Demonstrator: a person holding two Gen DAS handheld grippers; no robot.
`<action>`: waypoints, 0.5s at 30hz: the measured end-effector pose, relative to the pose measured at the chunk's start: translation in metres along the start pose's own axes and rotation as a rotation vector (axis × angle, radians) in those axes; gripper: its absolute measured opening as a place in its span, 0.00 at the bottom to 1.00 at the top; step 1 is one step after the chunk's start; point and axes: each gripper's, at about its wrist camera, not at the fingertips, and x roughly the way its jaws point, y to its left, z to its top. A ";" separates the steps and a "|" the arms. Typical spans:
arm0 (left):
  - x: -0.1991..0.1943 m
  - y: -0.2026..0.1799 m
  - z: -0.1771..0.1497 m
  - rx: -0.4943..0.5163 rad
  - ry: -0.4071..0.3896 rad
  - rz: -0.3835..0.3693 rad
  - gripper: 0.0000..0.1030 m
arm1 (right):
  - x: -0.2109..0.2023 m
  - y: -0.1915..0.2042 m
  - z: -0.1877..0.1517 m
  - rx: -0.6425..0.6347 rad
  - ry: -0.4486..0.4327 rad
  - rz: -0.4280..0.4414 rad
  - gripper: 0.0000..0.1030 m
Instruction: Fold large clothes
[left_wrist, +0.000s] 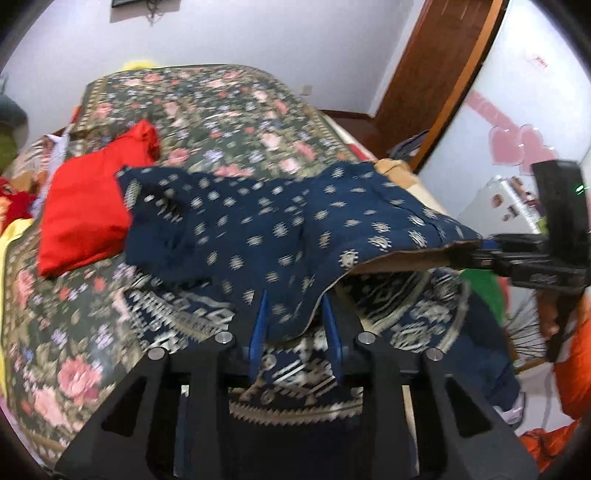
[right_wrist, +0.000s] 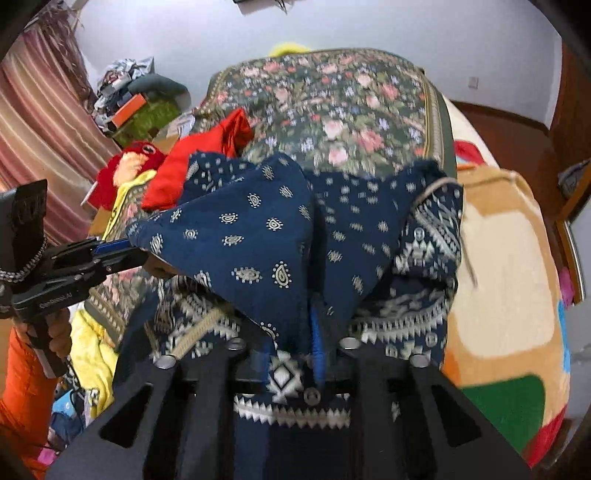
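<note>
A large navy garment with white paisley and border print (left_wrist: 280, 229) lies on the flowered bed (left_wrist: 221, 110) and is lifted at its near edge. My left gripper (left_wrist: 295, 314) is shut on a fold of it; its blue fingers (left_wrist: 258, 325) pinch the cloth. My right gripper (right_wrist: 295, 325) is shut on another fold of the same garment (right_wrist: 258, 229). In the left wrist view the right gripper (left_wrist: 480, 251) holds the cloth's right corner. In the right wrist view the left gripper (right_wrist: 118, 247) holds the left corner. The cloth hangs stretched between them.
A folded red garment (left_wrist: 88, 206) lies on the bed left of the navy one, also in the right wrist view (right_wrist: 177, 173). A tan, green and red blanket (right_wrist: 506, 277) covers the bed's right side. Clutter and a striped curtain (right_wrist: 33, 129) stand at left. A wooden door (left_wrist: 436, 74) is at right.
</note>
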 end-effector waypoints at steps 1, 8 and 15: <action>-0.002 0.000 -0.004 0.003 0.001 0.025 0.28 | -0.003 -0.001 -0.003 0.003 -0.002 0.000 0.38; -0.038 0.017 -0.015 -0.080 -0.074 0.047 0.35 | -0.032 -0.005 -0.009 -0.010 -0.082 -0.044 0.47; -0.054 0.043 0.000 -0.119 -0.151 0.172 0.54 | -0.049 -0.021 0.004 0.040 -0.164 -0.068 0.49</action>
